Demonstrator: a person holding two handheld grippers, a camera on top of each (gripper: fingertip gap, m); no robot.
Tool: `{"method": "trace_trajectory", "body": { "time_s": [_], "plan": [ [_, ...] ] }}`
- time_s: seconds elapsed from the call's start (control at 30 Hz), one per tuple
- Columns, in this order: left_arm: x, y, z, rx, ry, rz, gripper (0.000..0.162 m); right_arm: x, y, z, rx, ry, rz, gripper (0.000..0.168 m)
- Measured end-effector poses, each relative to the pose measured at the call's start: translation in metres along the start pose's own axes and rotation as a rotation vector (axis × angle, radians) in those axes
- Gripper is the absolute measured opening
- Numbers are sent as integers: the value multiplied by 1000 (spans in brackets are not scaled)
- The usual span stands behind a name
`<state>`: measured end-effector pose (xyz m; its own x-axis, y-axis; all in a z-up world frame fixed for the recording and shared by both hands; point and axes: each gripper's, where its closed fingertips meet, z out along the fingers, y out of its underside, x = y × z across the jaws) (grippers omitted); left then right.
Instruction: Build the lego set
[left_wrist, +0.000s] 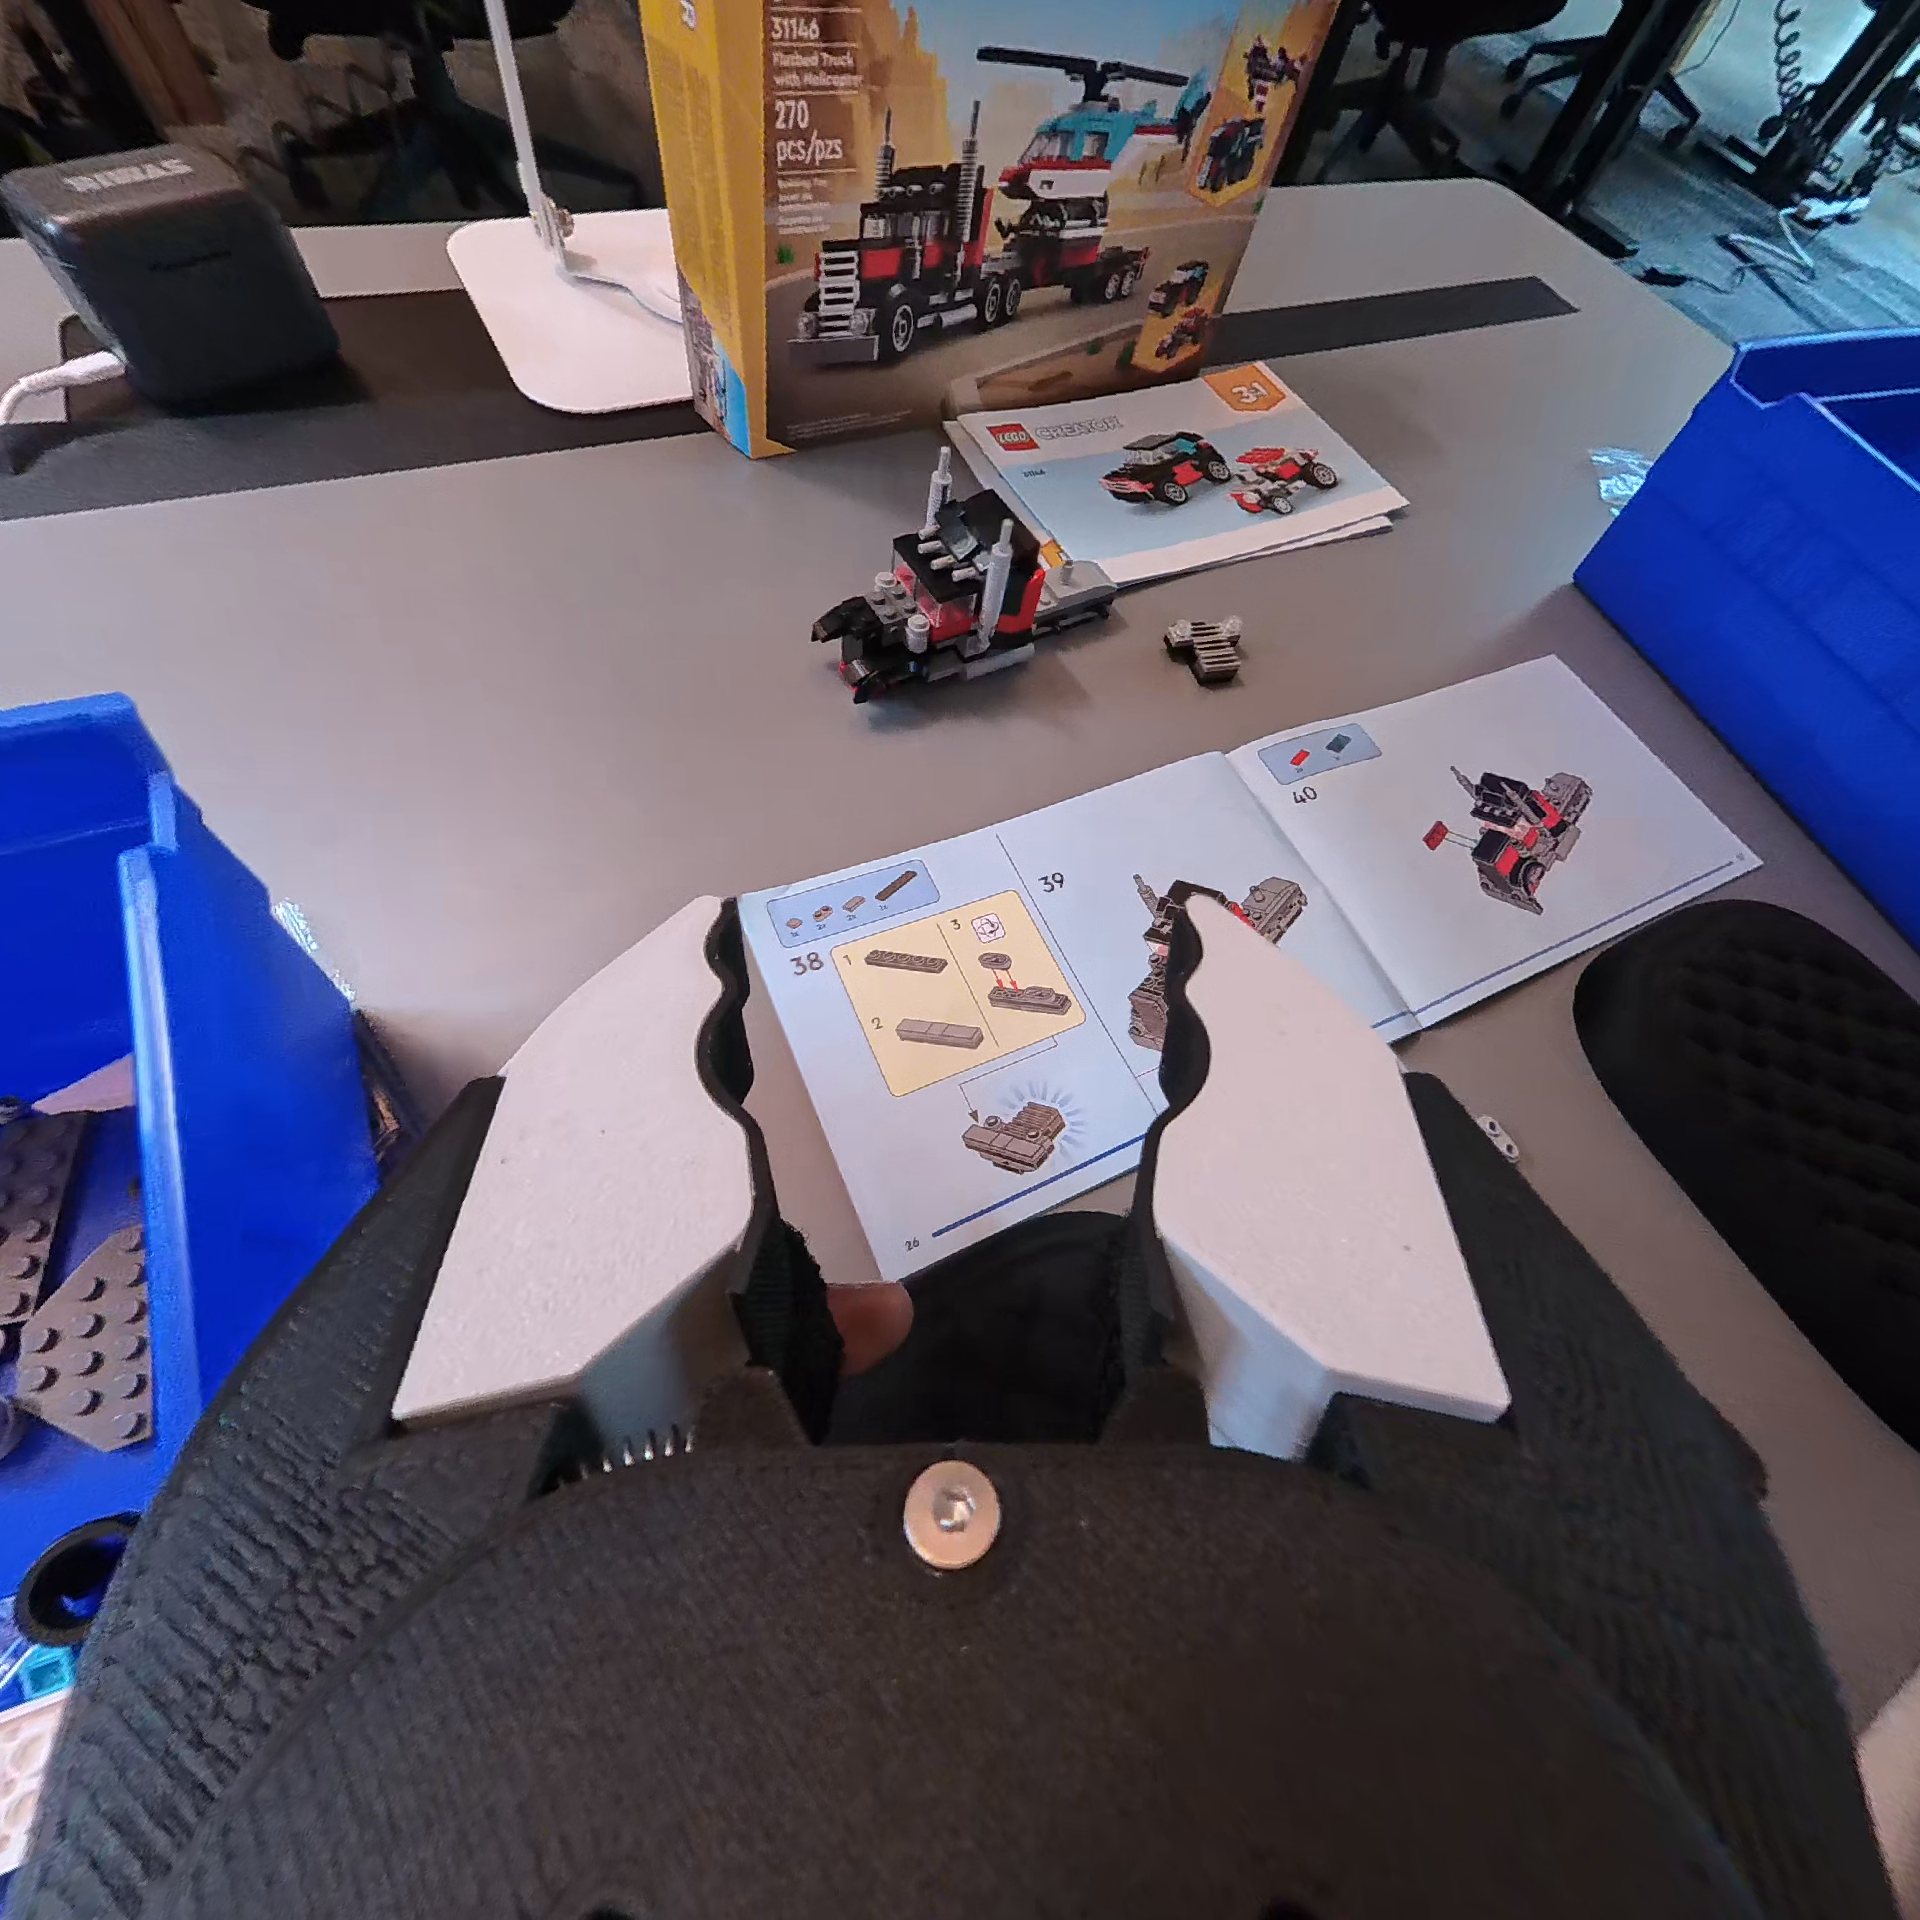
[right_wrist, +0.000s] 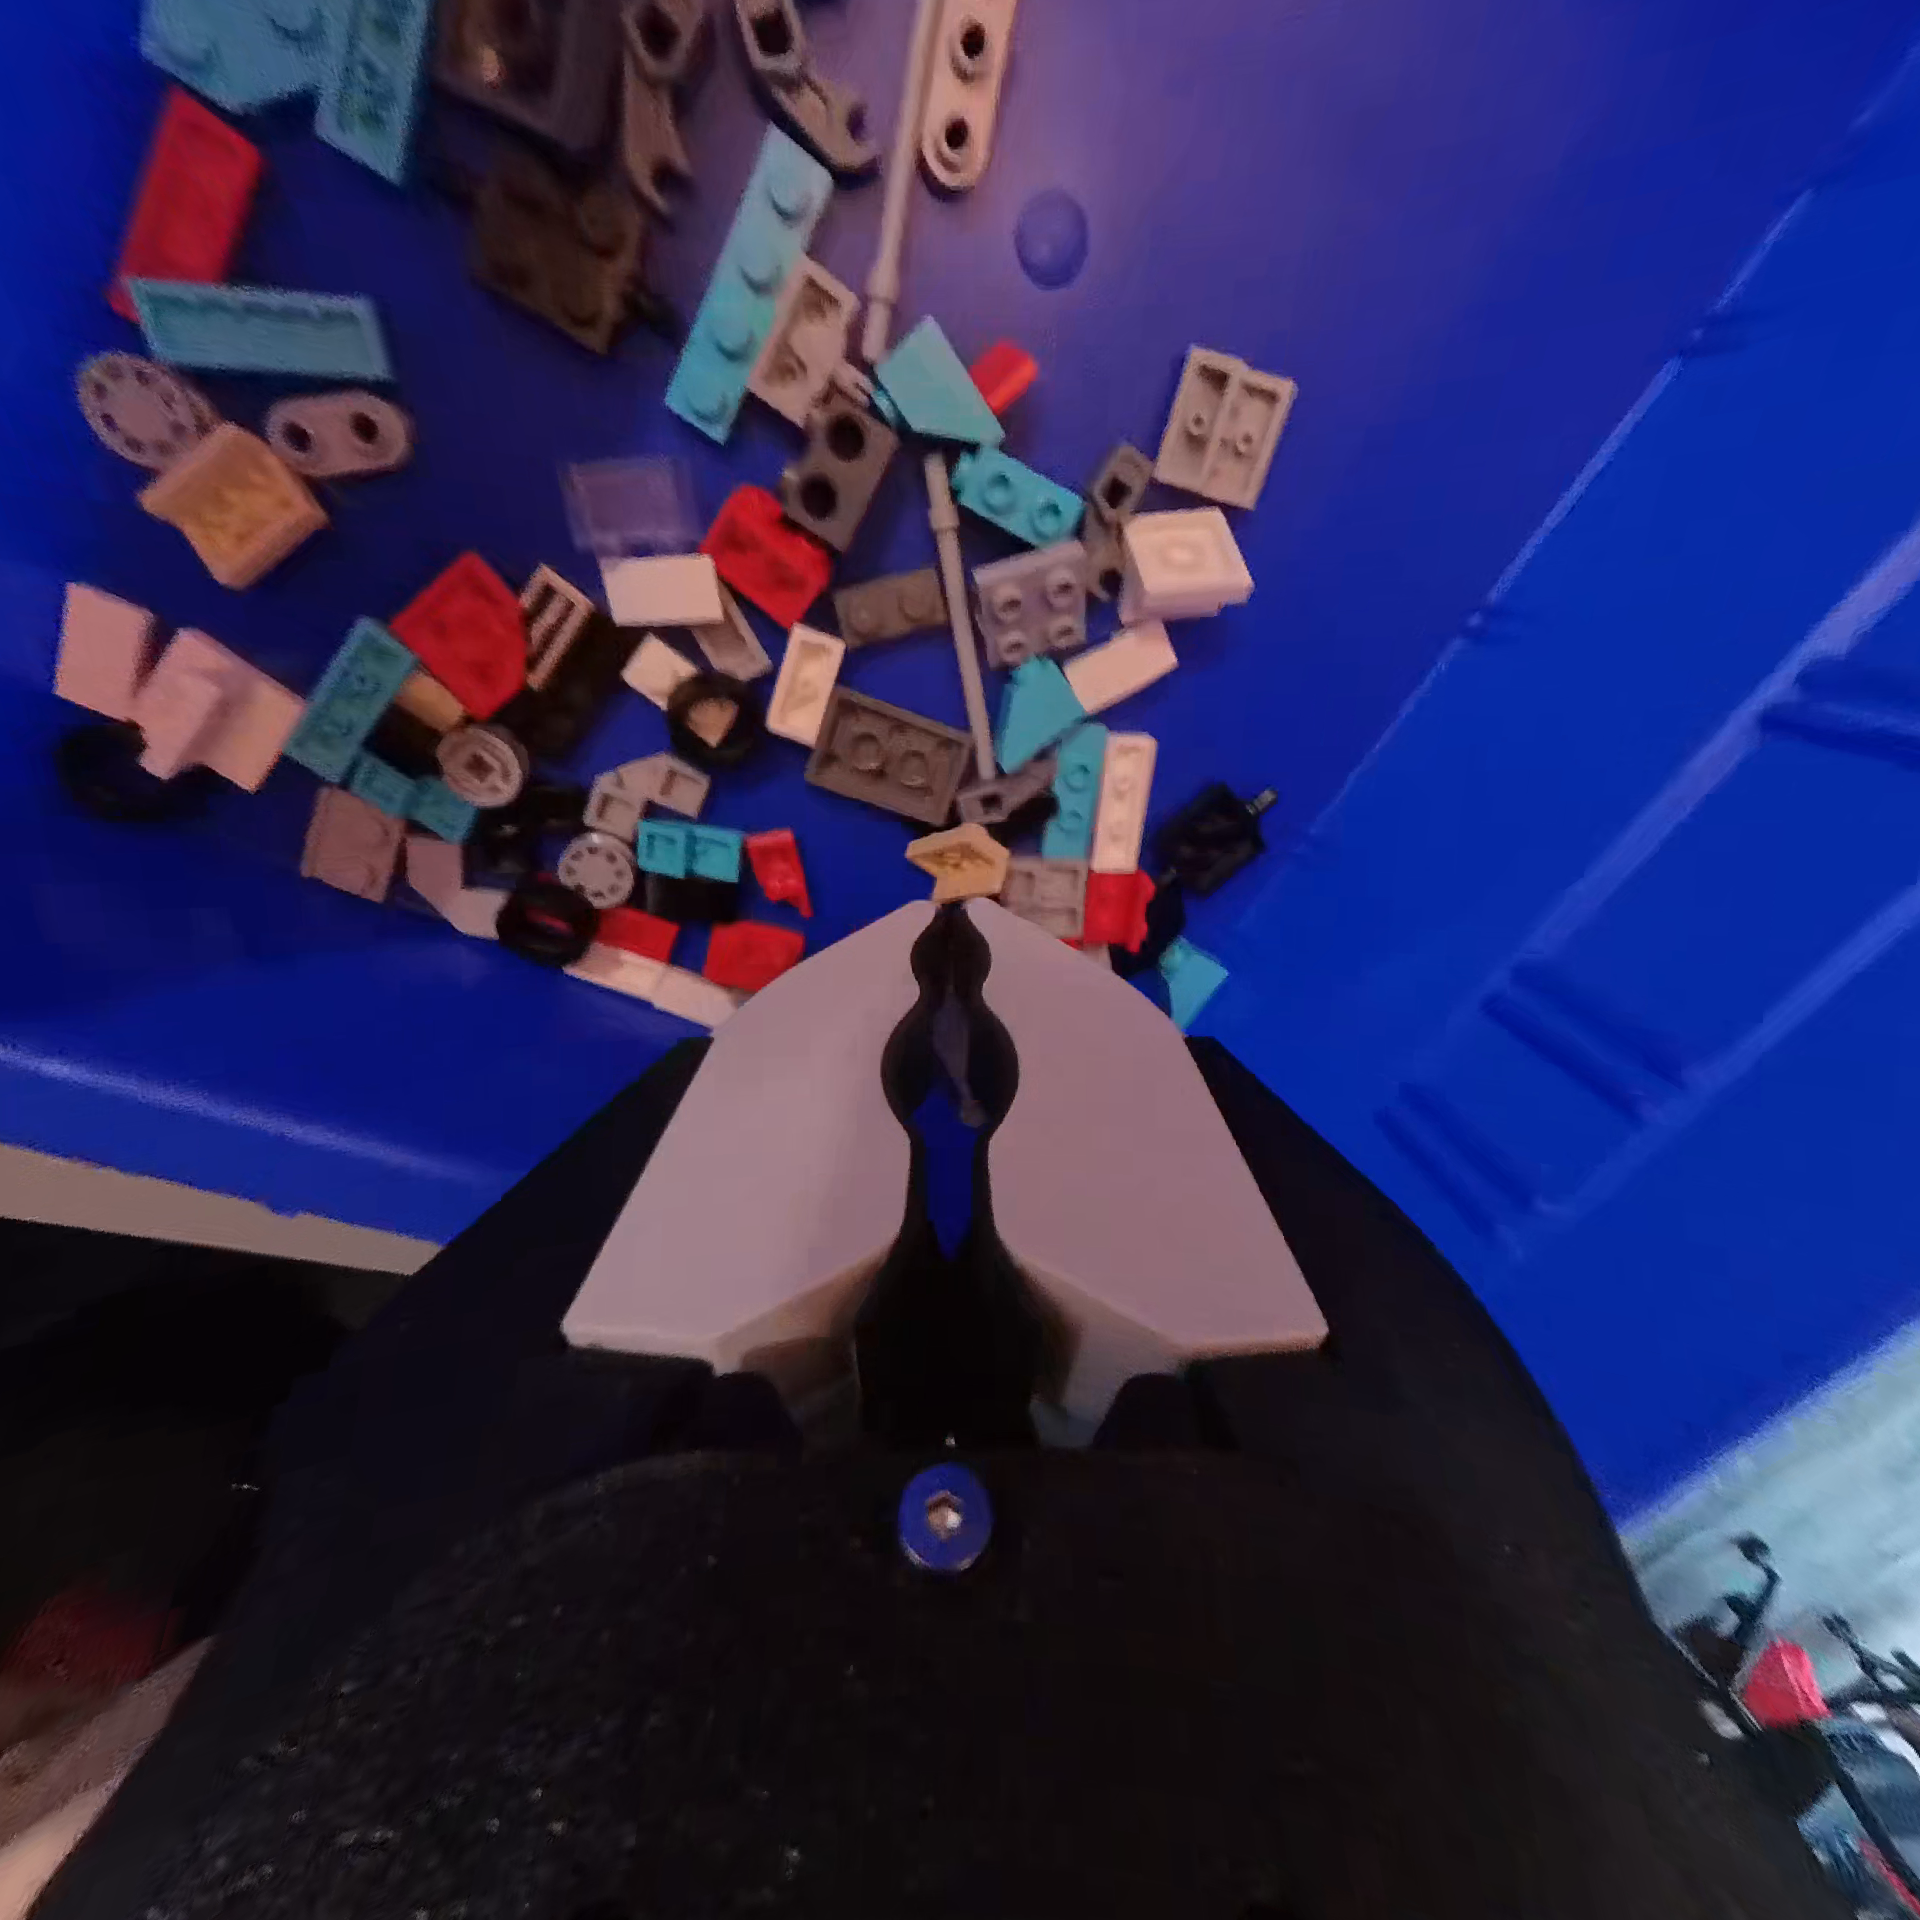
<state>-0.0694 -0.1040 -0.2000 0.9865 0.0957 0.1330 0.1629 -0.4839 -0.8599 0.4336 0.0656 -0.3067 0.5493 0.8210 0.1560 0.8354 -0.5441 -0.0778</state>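
In the left wrist view my left gripper (left_wrist: 956, 925) is open and empty, held over the open instruction booklet (left_wrist: 1247, 935). Beyond it a partly built black and red truck (left_wrist: 956, 603) stands on the grey table (left_wrist: 416, 675), with a small grey grille piece (left_wrist: 1205, 646) to its right. In the right wrist view my right gripper (right_wrist: 948, 906) is inside a blue bin (right_wrist: 1507, 520), shut on a small tan plate (right_wrist: 956, 862) at its fingertips. Many loose red, teal, grey, white and black pieces (right_wrist: 727, 582) lie on the bin floor just beyond.
The set's box (left_wrist: 935, 208) stands at the back with a second booklet (left_wrist: 1174, 478) in front. A blue bin (left_wrist: 1766, 582) is at the right, another blue bin (left_wrist: 156, 987) with grey plates at the left. A white lamp base (left_wrist: 561, 301) and a dark device (left_wrist: 177, 270) sit far left. Tip to tip, the grippers are about 55 cm apart. The right gripper is farther from the small grey grille piece (left_wrist: 1205, 646), some 40 cm, than the left, some 25 cm.
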Motion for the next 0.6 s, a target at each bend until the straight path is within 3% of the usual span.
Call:
{"method": "trace_trajectory", "body": {
  "time_s": [0.17,0.23,0.37,0.47,0.6],
  "plan": [
    [-4,1,-1,6,5,-21,78,15,-45,-5,232,22,40,2],
    [-3,1,-1,9,7,-16,78,30,-32,-19,186,102,60,4],
    [-3,6,3,1,21,-21,78,12,4,-15,9,-4,60,19],
    [-4,8,6,-8,27,-27,78,7,8,-4,-5,13,30,30],
    [-7,6,4,-8,22,-16,78,17,-3,-3,58,61,28,21]
  ]
}}
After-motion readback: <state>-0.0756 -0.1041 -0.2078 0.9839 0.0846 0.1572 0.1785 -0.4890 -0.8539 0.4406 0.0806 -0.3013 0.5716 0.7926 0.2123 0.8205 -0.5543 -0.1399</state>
